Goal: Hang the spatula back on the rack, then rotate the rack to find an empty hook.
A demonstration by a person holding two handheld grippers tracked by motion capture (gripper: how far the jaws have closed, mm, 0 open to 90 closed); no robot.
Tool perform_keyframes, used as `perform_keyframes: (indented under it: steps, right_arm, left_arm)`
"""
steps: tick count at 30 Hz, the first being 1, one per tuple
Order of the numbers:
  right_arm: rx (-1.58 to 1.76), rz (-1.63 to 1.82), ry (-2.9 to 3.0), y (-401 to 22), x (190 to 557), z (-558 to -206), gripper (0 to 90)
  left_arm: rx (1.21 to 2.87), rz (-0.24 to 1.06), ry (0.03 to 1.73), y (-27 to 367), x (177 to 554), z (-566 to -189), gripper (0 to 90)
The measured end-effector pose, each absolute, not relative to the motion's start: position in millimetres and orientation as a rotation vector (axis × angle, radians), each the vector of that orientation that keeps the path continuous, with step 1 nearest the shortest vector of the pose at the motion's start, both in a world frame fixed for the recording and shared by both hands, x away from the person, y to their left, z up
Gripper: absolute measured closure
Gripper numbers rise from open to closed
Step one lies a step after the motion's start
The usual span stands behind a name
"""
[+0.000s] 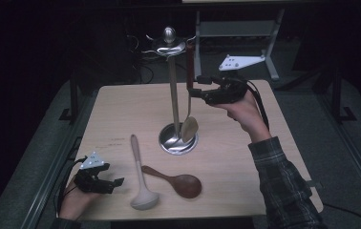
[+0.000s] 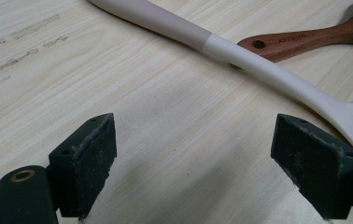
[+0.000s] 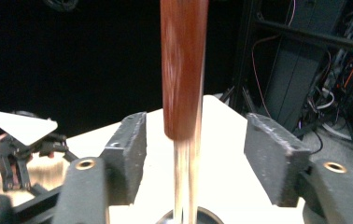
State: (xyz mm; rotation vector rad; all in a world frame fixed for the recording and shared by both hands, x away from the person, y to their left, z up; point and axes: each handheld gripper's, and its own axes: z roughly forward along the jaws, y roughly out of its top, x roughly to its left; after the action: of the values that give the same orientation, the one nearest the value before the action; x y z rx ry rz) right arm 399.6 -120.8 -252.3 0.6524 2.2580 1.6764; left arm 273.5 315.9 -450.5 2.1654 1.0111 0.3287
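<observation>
While the left gripper (image 1: 106,182) sits low at the near left edge of the table (image 1: 121,105), its jaws stand wide apart with nothing between them, bare wood under the gap. Just past the jaws, in the left gripper view, a pale ladle (image 2: 240,58) lies slantwise, bowl end beyond the right-hand jaw, not touching it. Wooden spoon (image 2: 305,39) lies past the ladle, its handle end tucked against the ladle's shaft. High view: ladle (image 1: 139,174) and wooden spoon (image 1: 176,181) both flat on the table, right of the left gripper. Farther right stands the steel rack (image 1: 173,95), upright pole on a round base. A metal spoon (image 1: 189,102) with a red-brown handle hangs from the rack's top, bowl down near the base. Right gripper (image 1: 194,87) is raised, level, jaws either side of the handle. Right gripper view: handle (image 3: 184,65) centred in the gap, jaws partly open, clear space on both sides, pads not pressing.
</observation>
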Motion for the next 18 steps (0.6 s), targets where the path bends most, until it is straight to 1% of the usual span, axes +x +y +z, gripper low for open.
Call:
perform_keyframes:
  steps: [1,4,10,11,14,15,18]
  right_arm:
    - [0.658,1.666,2.263,-123,399,-256,35.8]
    - [0.692,1.641,2.274,-131,396,-270,33.4]
    - [0.777,1.612,2.258,-150,390,-297,30.5]
    - [0.777,1.612,2.258,-150,390,-297,30.5]
    - [0.825,1.592,2.251,-162,386,-313,27.8]
    - [0.825,1.592,2.251,-162,386,-313,27.8]
    - [0.862,1.535,2.260,-173,379,-329,26.1]
  left_arm:
    - [2.164,0.328,1.012,316,273,-451,14.0]
    - [2.166,0.329,1.012,315,273,-451,14.0]
    - [2.175,0.330,1.010,315,273,-451,14.0]
    - [2.170,0.326,1.015,315,273,-451,14.0]
    - [2.172,0.322,1.013,315,272,-452,14.3]
    - [2.172,0.322,1.013,315,272,-452,14.4]
    - [2.167,0.316,1.016,315,273,-452,14.7]
